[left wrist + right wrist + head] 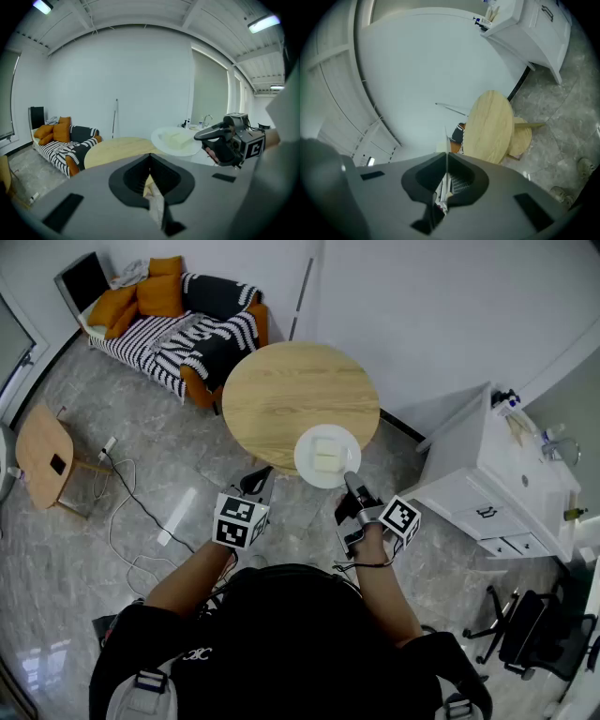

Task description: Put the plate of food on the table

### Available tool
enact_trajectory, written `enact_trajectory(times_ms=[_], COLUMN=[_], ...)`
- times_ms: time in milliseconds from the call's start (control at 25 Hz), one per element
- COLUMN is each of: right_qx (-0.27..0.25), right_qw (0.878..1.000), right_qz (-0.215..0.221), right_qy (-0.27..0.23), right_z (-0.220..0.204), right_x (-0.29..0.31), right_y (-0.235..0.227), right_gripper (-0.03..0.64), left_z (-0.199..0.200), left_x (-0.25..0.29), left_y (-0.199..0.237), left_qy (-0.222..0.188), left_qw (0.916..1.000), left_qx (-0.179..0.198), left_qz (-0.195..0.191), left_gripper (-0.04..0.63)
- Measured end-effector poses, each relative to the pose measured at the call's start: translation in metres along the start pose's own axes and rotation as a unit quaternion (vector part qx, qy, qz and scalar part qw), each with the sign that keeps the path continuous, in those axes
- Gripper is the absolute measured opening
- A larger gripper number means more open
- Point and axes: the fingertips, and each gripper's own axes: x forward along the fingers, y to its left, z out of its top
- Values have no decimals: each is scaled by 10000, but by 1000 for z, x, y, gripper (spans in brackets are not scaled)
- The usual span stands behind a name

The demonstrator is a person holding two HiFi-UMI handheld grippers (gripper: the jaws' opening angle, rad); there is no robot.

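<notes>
Right hand-held gripper pinches the near rim of the white plate, and its jaws grip that thin edge alone. Our left hand-held gripper hangs beside it with its jaws pressed together on nothing. We judge this one-point hold to be the main danger: the plate can sag or turn about the pinch, and the pale food blocks would then slide off. The plate is over the near right edge of the round wooden bench. It seems to be a little above the bench, not yet resting on it. If we let go here, part of the plate may overhang and tip to the floor, so we should first carry it further inward.
</notes>
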Motion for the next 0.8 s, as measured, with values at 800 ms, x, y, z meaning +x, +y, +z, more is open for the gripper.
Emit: enact_trajectory(times_ms=[800], right_qx=[57], right_qw=[9998], right_qz=[-161], right_qy=[-79], right_z=[-16], right_x=[3], right_y=[-3], right_gripper=[20], left_z=[-5], left_x=[-5], left_y=[14], left_qy=[1], left_qw=[9999], left_qx=[-54], left_qz=[-135], left_gripper=[8])
